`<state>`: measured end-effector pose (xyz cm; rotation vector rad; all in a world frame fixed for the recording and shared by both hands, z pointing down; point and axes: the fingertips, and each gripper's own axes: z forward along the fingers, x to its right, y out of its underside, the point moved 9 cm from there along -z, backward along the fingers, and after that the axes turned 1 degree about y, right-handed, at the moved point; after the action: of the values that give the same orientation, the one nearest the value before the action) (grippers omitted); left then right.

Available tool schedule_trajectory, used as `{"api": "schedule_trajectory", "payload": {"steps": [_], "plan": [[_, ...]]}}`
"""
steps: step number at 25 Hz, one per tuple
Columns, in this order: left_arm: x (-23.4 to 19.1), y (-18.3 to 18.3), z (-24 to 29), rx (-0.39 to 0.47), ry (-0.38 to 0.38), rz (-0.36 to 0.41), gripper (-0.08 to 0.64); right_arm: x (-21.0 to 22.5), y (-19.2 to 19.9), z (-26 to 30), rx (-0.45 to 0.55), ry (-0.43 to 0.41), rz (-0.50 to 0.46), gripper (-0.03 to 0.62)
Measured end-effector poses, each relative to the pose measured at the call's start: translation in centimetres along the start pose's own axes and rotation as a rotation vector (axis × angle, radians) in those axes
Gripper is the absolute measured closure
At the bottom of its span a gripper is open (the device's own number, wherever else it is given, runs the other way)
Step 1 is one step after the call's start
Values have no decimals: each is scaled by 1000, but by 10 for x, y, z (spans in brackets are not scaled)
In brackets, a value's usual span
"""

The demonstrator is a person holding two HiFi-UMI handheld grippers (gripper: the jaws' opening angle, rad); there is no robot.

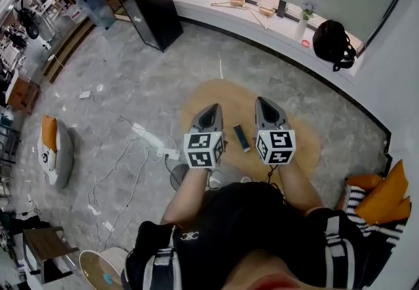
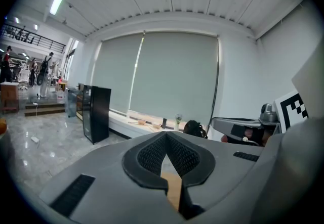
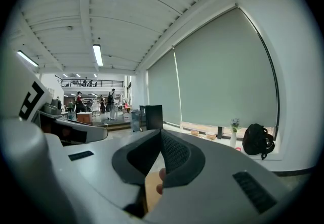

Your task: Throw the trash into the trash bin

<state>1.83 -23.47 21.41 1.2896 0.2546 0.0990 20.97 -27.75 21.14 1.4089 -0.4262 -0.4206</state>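
Plenty tucked out of sight here.
The left tool (image 1: 211,112) and right tool (image 1: 265,105) cover part of the round worktop (image 1: 308,145); the dark thing (image 1: 242,137) between them is too small to name, and the right edge cuts off the orange cushion (image 1: 387,192).

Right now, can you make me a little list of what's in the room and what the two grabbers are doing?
left gripper: shut, nothing held, above the round table
right gripper: shut, above the same table
on table: one small dark flat object
window ledge: black backpack
floor: black cabinet, white power strip
trash bin: not clearly in view
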Motion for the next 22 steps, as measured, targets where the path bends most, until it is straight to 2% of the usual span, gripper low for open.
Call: {"api": "schedule_trajectory", "payload": {"steps": [3, 6, 10, 17, 22], "plan": [[-8, 6, 5, -16, 1, -9, 548, -4, 10, 14, -18, -25, -12, 588], [-16, 18, 8, -49, 0, -33, 548, -9, 25, 24, -73, -50, -10, 552], [-25, 40, 17, -87, -6, -76, 548, -11, 52, 37, -147, -64, -2, 535], [-46, 94, 42, -182, -26, -142, 548, -9, 117, 69, -290, -82, -2, 511], [-63, 150, 64, -248, -35, -168, 548, -5, 181, 96, -395, -87, -13, 499]]}}
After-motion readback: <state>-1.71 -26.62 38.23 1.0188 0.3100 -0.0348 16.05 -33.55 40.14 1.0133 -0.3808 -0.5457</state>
